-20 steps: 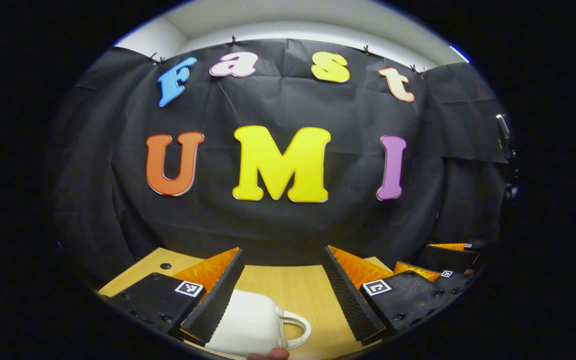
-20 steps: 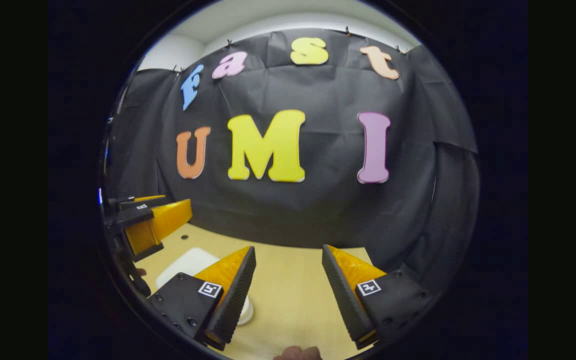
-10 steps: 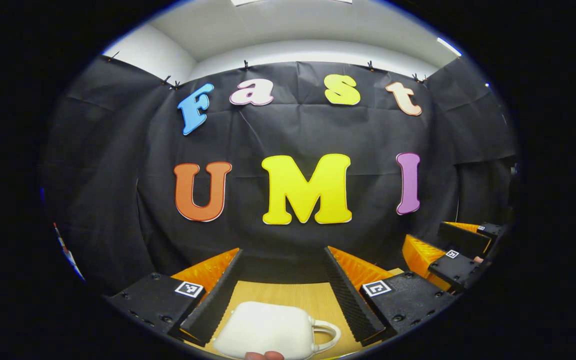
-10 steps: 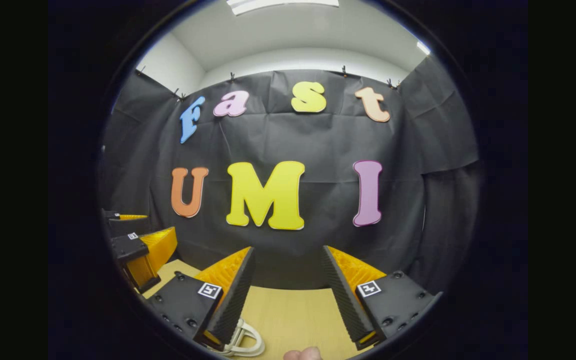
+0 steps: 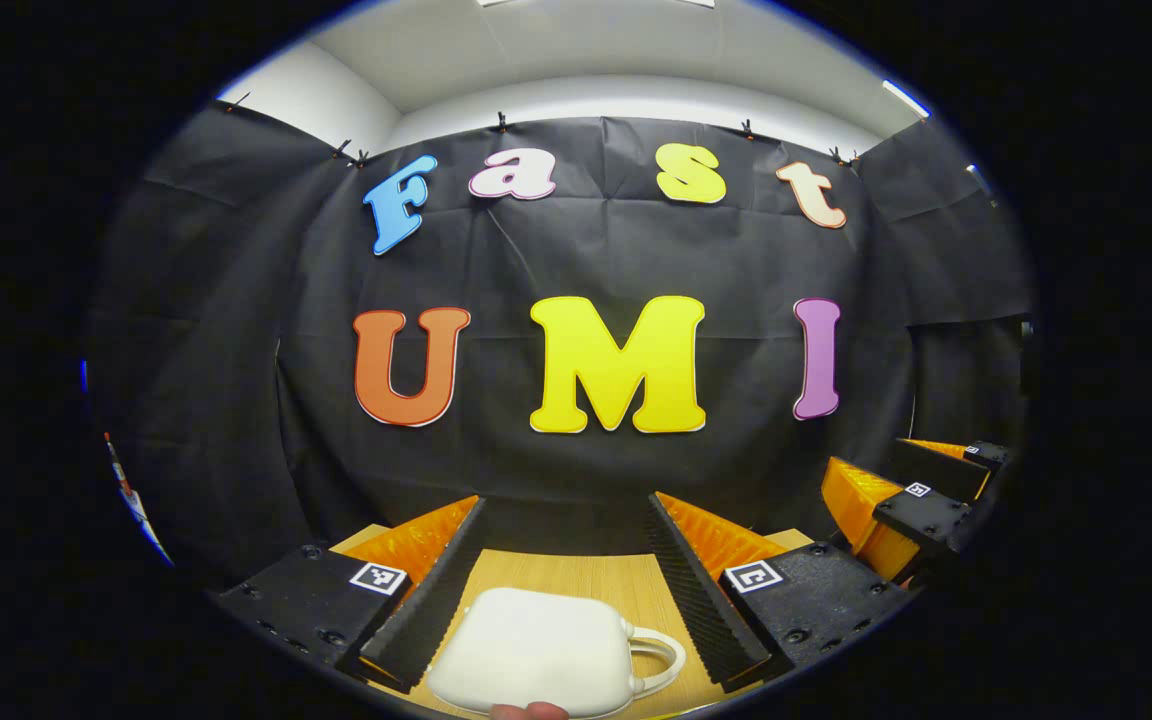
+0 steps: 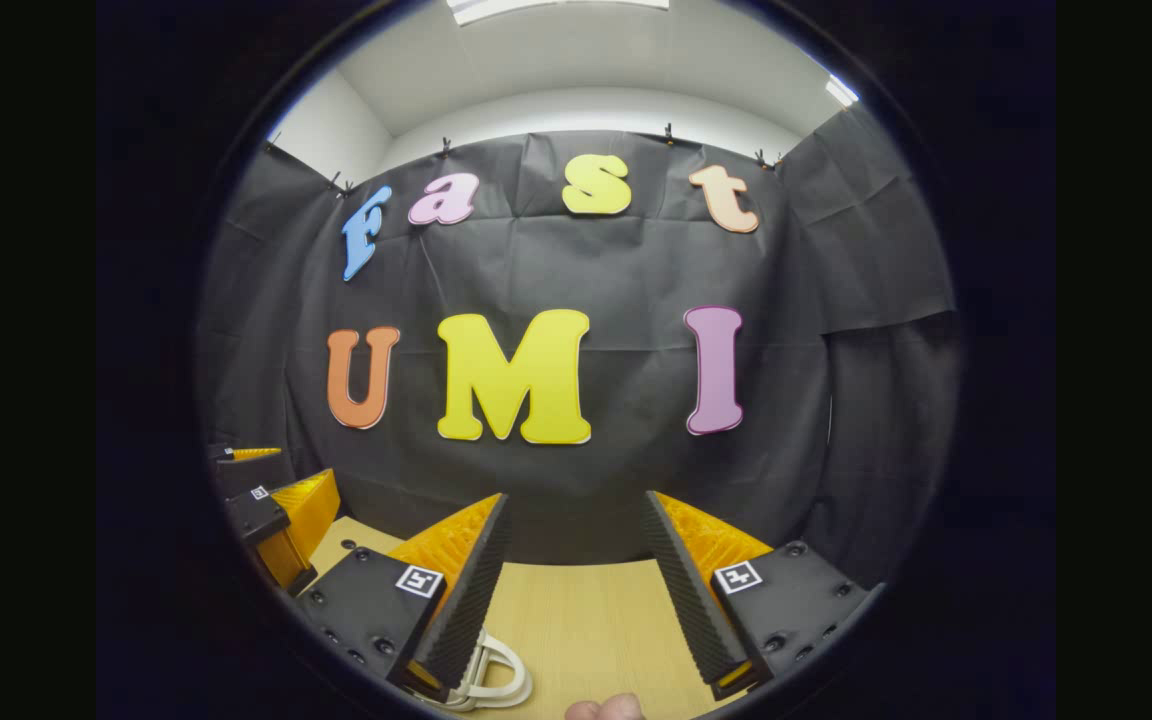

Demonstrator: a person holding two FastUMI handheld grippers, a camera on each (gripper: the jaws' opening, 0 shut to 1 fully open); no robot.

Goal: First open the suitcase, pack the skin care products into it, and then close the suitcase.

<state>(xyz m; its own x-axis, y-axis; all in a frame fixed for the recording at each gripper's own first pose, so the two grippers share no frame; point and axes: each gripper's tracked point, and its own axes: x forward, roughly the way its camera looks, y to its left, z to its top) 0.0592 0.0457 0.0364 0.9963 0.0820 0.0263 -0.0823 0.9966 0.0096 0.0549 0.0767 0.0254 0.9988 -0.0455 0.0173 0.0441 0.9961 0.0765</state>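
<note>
A small white suitcase [image 5: 534,650] lies flat on the wooden table [image 5: 576,575], lid shut, its handle [image 5: 661,660] pointing right. My left gripper [image 5: 566,575] hovers open above it, with the case low between its fingers, touching neither. My right gripper [image 6: 576,575] is open over bare wood. The white handle [image 6: 496,680] peeks out beside its left finger. Each gripper appears at the edge of the other's view: the right gripper [image 5: 911,505] and the left gripper [image 6: 281,510].
The black cloth wall stands close behind the table's far edge. A fingertip [image 6: 604,708] shows at the bottom of the right gripper view, and another fingertip [image 5: 528,711] at the bottom of the left gripper view. A small hole [image 6: 348,544] marks the tabletop.
Both views tilted upward over the last second, so less table and more ceiling show. The suitcase slid toward the middle between my left fingers. Both grippers stayed open.
</note>
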